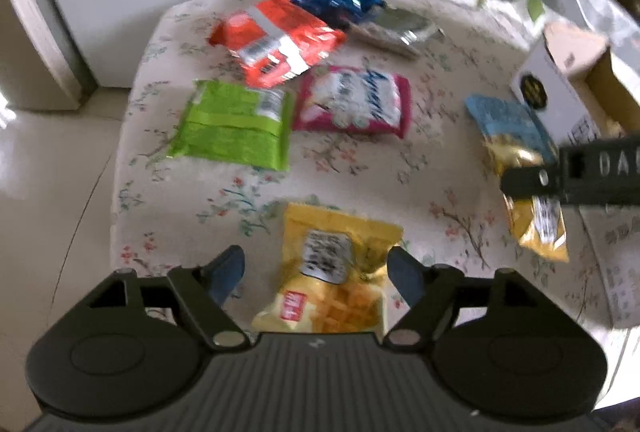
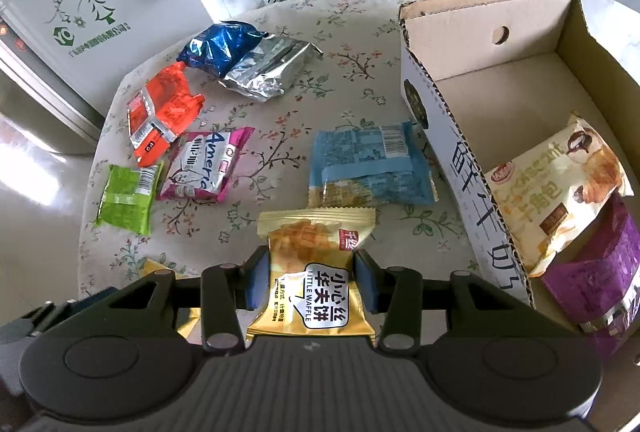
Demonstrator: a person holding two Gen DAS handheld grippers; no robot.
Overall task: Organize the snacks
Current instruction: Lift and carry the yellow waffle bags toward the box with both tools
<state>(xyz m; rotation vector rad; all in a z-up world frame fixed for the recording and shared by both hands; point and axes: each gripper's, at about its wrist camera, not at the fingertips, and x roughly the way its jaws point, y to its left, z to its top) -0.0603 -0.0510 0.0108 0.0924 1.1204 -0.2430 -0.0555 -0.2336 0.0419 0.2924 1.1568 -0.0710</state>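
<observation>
Right tool carrying a waffle packet toward the box

The open brown cardboard box (image 2: pixel 520 43) sits at the counter's (image 2: pixel 352 79) right edge. Right tool (image 2: pixel 311 282) pinches a yellow foil waffle packet (image 2: pixel 316 264); slick foil could slip free. Left tool (image 1: pixel 316 278), half open, grips nothing, straddling a second yellow snack packet (image 1: pixel 332 272) near the front edge.

Floral tablecloth (image 2: pixel 352 71), yellow waffle packet (image 2: pixel 316 272)
</observation>
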